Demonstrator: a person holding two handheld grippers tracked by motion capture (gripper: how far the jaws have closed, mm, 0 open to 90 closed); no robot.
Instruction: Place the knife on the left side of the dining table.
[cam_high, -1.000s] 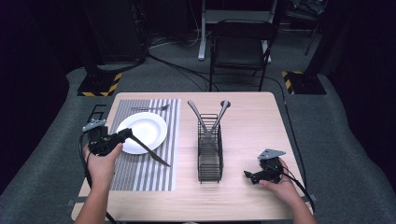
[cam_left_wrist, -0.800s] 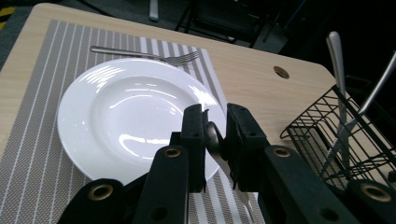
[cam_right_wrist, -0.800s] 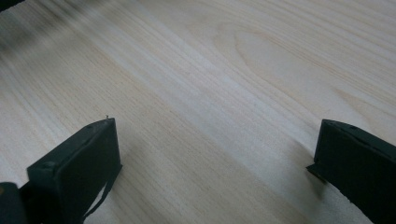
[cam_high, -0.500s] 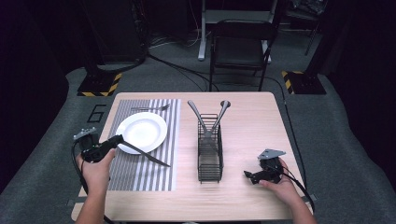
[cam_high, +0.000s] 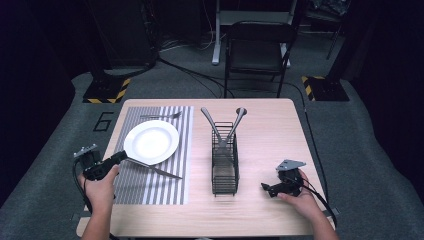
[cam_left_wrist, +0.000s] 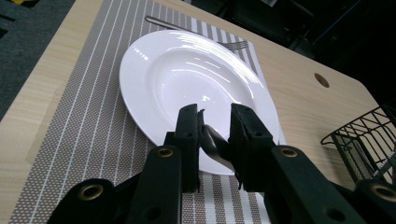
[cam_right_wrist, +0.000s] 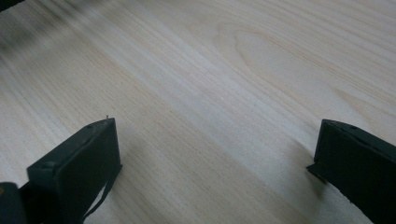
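Note:
A table knife (cam_high: 155, 169) lies on the striped placemat (cam_high: 150, 192), its handle end at the near rim of the white plate (cam_high: 151, 142). My left gripper (cam_high: 120, 157) is at the mat's left edge, pointing at the plate. In the left gripper view its jaws (cam_left_wrist: 215, 121) stand a little apart, open, with the knife handle's end (cam_left_wrist: 214, 140) between them and the plate (cam_left_wrist: 187, 79) just beyond. My right gripper (cam_high: 270, 189) rests on the bare table at the front right. Its jaws (cam_right_wrist: 215, 158) are wide open over bare wood.
A black wire caddy (cam_high: 225, 162) stands mid-table with two long utensils (cam_high: 220, 127) crossed in it. A fork (cam_high: 160, 116) lies on the mat behind the plate. A black chair (cam_high: 257, 50) stands behind the table. Bare tabletop (cam_high: 270, 135) lies right of the caddy.
My left gripper has drawn back to the left, from the plate's near rim toward the table edge, while the knife stayed where it lies. The right gripper has not moved.

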